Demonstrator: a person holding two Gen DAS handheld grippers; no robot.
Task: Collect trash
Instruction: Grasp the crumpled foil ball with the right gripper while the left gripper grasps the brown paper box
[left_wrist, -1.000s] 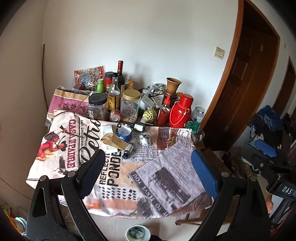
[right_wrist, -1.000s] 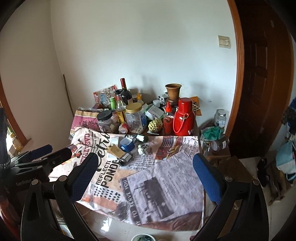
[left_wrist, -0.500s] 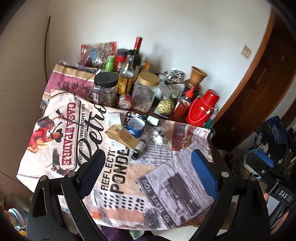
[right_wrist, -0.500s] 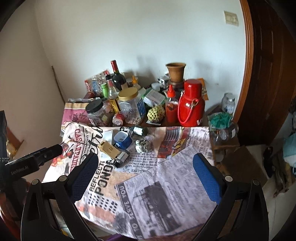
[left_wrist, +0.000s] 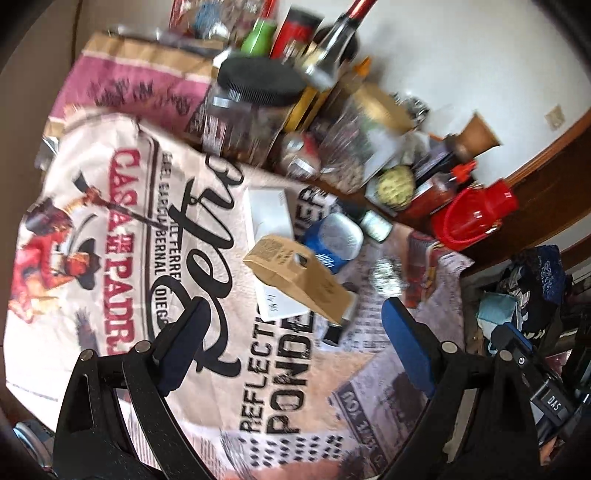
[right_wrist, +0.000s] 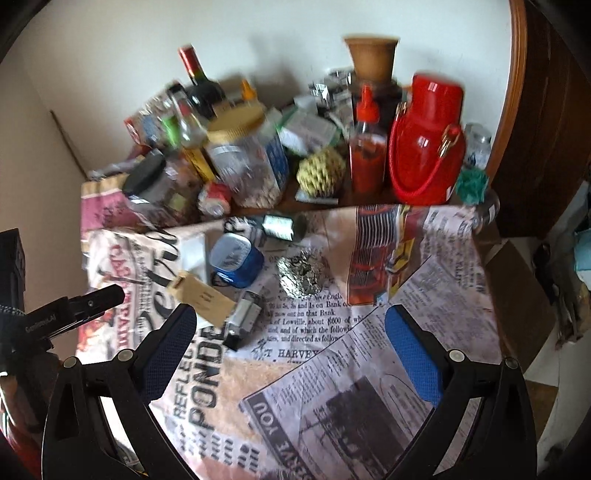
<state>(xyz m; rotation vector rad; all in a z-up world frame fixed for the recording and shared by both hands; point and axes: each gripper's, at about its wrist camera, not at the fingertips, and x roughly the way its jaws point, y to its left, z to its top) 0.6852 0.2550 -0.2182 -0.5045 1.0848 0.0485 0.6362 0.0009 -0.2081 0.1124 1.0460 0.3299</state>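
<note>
Loose trash lies mid-table on a printed newspaper cloth (left_wrist: 258, 387): a brown cardboard box (left_wrist: 299, 277), white paper (left_wrist: 269, 214) under it, a blue tin (left_wrist: 332, 240), a foil ball (left_wrist: 386, 273) and a small dark bottle (left_wrist: 341, 321). My left gripper (left_wrist: 291, 339) hovers open just short of the cardboard box, nothing between its fingers. From the right wrist, the same box (right_wrist: 201, 295), blue tin (right_wrist: 236, 258), foil ball (right_wrist: 301, 277) and small bottle (right_wrist: 243, 319) lie ahead of my open right gripper (right_wrist: 288, 339). The left gripper's tip (right_wrist: 92, 299) shows at the left.
Along the wall stand jars (right_wrist: 251, 162), a wine bottle (right_wrist: 199, 85), a red sauce bottle (right_wrist: 367, 147), a red thermos (right_wrist: 428, 144), a clay pot (right_wrist: 373, 55) and a scaly green fruit (right_wrist: 321, 173). A wooden door frame (right_wrist: 513, 92) and floor clutter (left_wrist: 528, 288) are at right.
Both grippers have moved in toward the table and tilted down; the trash pile looks bigger and closer. Both stay open and nothing has been picked up.
</note>
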